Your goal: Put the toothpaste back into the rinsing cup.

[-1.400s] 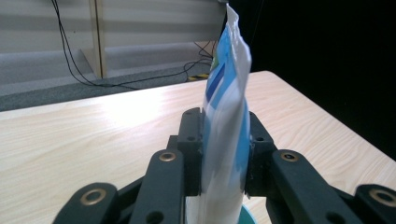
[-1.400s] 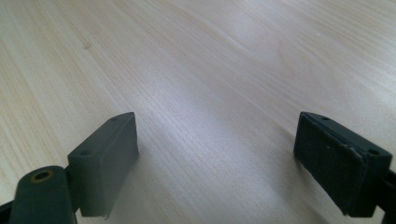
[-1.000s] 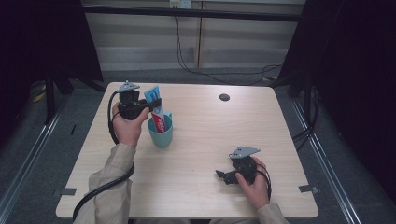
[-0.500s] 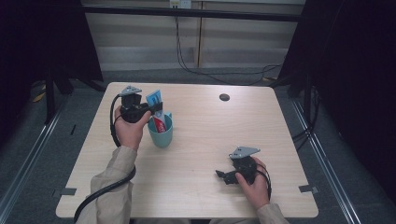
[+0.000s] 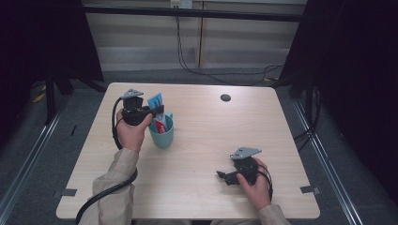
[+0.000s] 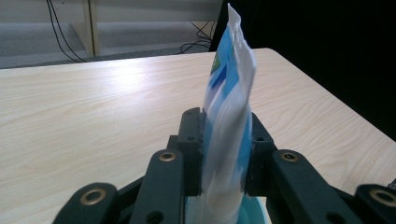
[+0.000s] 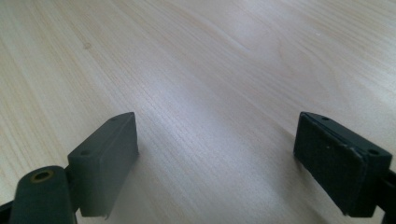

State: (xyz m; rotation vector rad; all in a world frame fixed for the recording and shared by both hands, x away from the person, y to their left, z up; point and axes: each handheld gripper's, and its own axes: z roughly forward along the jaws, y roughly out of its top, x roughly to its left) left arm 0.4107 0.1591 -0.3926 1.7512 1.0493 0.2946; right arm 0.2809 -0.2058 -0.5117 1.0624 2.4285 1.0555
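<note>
Left gripper [image 6: 224,154]: fingers clamp our blue-white tube [image 6: 229,116] above the teal cup [image 5: 162,133].
Right gripper [image 7: 229,158]: fingers spread, empty, over the worktop [image 5: 211,126].
Advice: we'd keep it upright.

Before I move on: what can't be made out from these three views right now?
- Tube: its lower end is hidden in the left gripper view by the jaws of the left gripper and the cup; its print is too blurred to read.
- Cup's inside: hidden by the tube in the high view.
- Dark round spot on the table: too small to identify.
</note>
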